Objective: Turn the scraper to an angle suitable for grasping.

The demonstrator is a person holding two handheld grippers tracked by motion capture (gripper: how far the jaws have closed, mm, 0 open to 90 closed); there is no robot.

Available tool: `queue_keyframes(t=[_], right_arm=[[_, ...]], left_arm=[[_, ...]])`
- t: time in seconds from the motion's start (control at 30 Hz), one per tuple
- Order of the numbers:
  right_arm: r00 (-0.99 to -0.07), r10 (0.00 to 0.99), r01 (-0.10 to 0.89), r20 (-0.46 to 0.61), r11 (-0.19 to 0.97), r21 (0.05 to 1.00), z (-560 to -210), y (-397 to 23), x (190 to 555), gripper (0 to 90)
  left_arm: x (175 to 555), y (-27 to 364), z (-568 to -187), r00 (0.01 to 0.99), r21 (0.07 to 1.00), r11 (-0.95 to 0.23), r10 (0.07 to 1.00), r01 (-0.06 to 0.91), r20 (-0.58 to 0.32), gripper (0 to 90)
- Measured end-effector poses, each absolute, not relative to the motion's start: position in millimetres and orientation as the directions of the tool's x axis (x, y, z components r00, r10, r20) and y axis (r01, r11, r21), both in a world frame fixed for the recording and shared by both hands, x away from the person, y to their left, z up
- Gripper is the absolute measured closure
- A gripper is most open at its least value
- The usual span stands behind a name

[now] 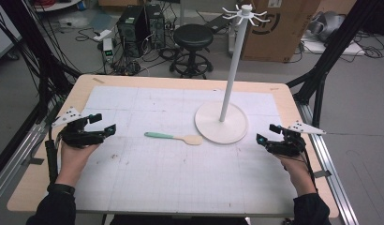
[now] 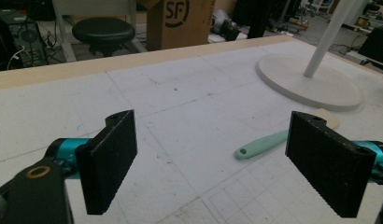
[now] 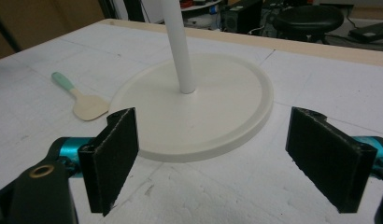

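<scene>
A white gridded mat (image 1: 180, 159) is being borne by a pale wooden table (image 1: 35, 187). A spatula (image 1: 173, 137) with a mint-green handle is lying flat near the mat's middle — its beige blade pointing toward, and just beside, the round base of a white stand (image 1: 221, 123), whose pole is rising to a crown of hooks. The left gripper (image 1: 102, 123) is being held at the mat's left edge, jaws spread wide with nothing between them; the right gripper (image 1: 268, 132) is being held at the right edge, likewise spread and empty. Beyond the table, a black stool (image 1: 193, 36), computer towers (image 1: 142, 23), a cardboard box (image 1: 279, 28) and cables are being shown on a grey floor.
</scene>
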State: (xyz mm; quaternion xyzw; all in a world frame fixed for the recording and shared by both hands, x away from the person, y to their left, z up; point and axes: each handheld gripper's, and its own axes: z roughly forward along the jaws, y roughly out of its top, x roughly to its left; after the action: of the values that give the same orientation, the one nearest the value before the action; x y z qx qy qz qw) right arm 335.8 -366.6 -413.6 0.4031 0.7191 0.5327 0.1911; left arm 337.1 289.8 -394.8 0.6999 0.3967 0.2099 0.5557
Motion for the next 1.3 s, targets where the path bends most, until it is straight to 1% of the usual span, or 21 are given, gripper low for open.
queue_keyframes(t=[0.33,0.43,0.57,0.73,0.97,1.3], right_arm=[[-0.626,0.764,0.378,0.154,0.125,0.917,-414,-362,337,16.4],[-0.641,0.753,0.375,0.151,0.135,0.917,-412,-356,338,16.4],[-0.669,0.731,0.36,0.136,0.159,0.919,-405,-345,341,16.5],[-0.707,0.697,0.346,0.122,0.19,0.919,-399,-320,348,16.6],[-0.771,0.629,0.325,0.103,0.249,0.912,-392,-276,363,17.2],[-0.821,0.563,0.319,0.097,0.312,0.895,-388,-219,386,17.6]], left_arm=[[335,292,-396,0.602,0.942,-0.075,0.785,0.327,-0.146,17.2],[335,293,-396,0.604,0.941,-0.086,0.785,0.327,-0.138,17.2],[335,296,-396,0.6,0.942,-0.073,0.787,0.328,-0.148,17.2],[334,298,-396,0.604,0.94,-0.069,0.781,0.334,-0.157,17.1],[334,298,-396,0.61,0.94,-0.069,0.776,0.335,-0.16,17.1],[334,298,-397,0.616,0.936,-0.085,0.773,0.342,-0.155,17.1]])
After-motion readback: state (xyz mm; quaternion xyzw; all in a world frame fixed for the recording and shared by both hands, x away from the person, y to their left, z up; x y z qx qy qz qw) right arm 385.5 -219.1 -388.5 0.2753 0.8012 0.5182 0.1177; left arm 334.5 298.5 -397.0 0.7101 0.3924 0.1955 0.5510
